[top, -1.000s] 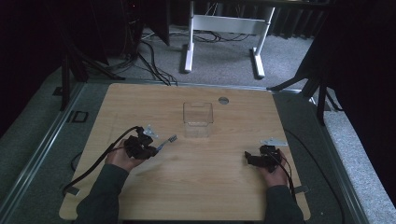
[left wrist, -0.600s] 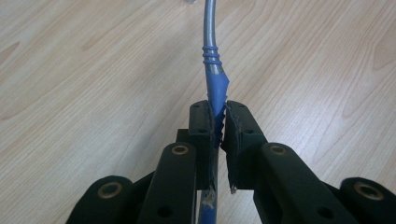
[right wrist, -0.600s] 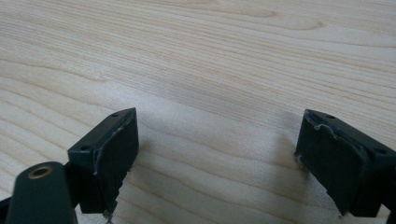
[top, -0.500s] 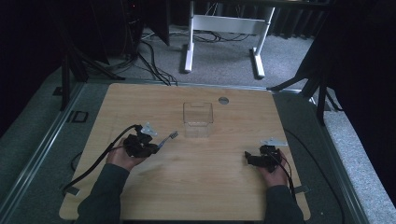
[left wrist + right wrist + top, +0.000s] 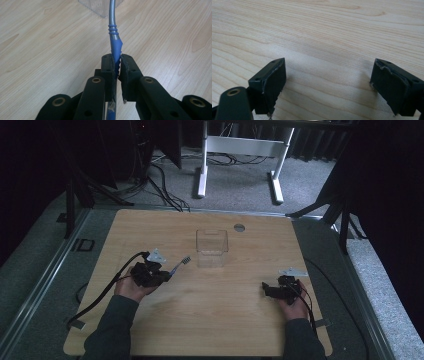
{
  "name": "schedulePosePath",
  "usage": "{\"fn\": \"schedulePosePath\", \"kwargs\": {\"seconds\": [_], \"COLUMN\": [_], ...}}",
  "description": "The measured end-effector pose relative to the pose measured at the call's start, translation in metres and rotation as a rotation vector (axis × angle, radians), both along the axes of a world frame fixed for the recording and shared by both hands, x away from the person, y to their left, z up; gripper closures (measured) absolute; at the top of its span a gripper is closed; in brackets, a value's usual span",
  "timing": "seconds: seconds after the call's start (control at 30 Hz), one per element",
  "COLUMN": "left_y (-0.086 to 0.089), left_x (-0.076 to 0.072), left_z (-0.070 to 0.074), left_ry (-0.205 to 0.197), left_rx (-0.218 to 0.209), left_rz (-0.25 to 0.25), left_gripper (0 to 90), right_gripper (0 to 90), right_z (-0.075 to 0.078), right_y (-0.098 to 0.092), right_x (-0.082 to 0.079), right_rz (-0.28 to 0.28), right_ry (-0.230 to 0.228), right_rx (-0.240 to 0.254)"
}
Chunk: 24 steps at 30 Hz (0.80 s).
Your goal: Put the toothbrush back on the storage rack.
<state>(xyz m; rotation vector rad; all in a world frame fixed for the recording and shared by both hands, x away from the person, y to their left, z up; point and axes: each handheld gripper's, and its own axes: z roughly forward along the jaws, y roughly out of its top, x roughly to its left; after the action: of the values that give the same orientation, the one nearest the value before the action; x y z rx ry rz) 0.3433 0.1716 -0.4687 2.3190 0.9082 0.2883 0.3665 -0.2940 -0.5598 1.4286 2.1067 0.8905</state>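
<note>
Partly cut off: fork [image 5: 115, 47] beyond left gripper [image 5: 116, 65].

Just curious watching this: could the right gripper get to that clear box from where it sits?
Probably yes. The right gripper has open, empty jaws, and bare table lies between it and the clear box.

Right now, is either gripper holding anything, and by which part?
The left gripper is shut on a fork, clamping its blue handle; the metal end points toward the clear container. The right gripper is open and holds nothing.
</note>
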Motion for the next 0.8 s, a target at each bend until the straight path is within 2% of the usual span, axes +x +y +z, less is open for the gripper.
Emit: {"fn": "schedulePosePath", "kwargs": {"seconds": [0.3, 0.53, 0.8], "left_y": [0.0001, 0.0001, 0.0005], "left_x": [-0.0011, -0.0004, -0.0017], "left_z": [0.0015, 0.0020, 0.0046], "left_ry": [-0.026, -0.030, -0.066], "left_rx": [-0.028, -0.056, -0.087], "left_rz": [0.004, 0.006, 0.022], "left_gripper": [81.7, 81.7, 81.6], "right_gripper": [12.6, 12.6, 12.6], "right_z": [0.0000, 0.0000, 0.0000], "right_y": [0.0000, 0.0000, 0.0000], "right_x": [0.0000, 0.0000, 0.0000], "right_rz": [0.000, 0.000, 0.000], "right_ry": [0.000, 0.000, 0.000], "right_rx": [0.000, 0.000, 0.000]}}
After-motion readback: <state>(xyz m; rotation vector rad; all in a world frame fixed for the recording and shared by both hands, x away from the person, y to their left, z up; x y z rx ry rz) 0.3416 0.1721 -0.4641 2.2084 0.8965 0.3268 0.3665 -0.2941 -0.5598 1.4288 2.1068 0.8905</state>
